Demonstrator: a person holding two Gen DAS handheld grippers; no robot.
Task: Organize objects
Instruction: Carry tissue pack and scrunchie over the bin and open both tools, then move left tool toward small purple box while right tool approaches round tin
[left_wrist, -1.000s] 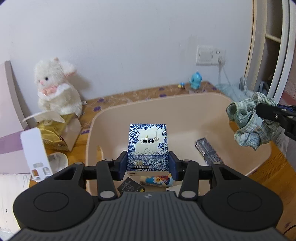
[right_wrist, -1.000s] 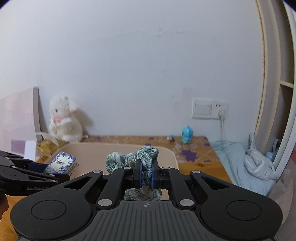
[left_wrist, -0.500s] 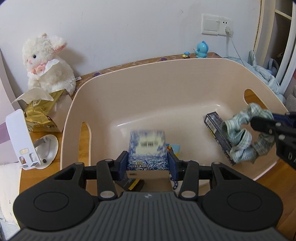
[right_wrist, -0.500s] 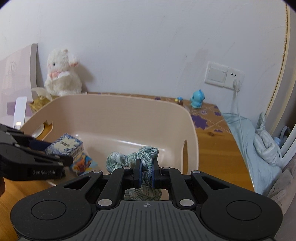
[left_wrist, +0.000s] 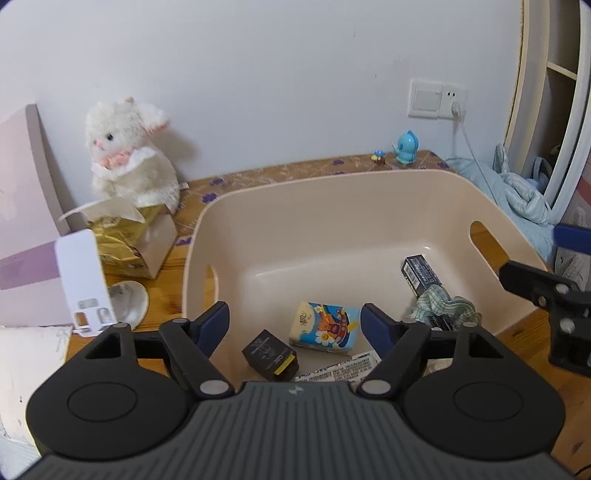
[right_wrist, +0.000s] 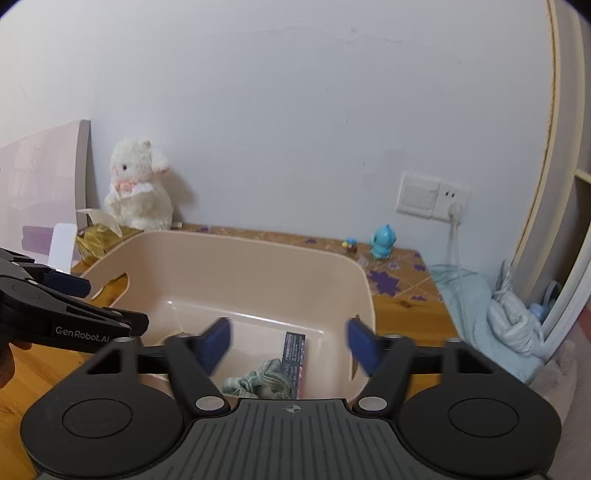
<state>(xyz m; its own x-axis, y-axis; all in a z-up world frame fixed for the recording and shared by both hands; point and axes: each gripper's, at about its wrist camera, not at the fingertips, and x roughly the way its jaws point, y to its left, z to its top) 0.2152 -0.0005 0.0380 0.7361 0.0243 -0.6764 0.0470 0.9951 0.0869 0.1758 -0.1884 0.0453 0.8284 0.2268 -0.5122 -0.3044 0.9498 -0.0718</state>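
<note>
Left wrist: left gripper (left_wrist: 294, 322) spread wide, empty, above beige bin (left_wrist: 369, 192); tissue pack (left_wrist: 325, 328), small black box (left_wrist: 270, 355), green cloth (left_wrist: 441, 307) inside. Right wrist: right gripper (right_wrist: 289, 344) wide apart, empty, cloth (right_wrist: 258, 382) below beside dark box (right_wrist: 293, 354).

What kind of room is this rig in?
Probably a bedroom or child's room: a plush rabbit sits on a wooden desk against the wall, with rumpled blue bedding and a beige storage bin.
</note>
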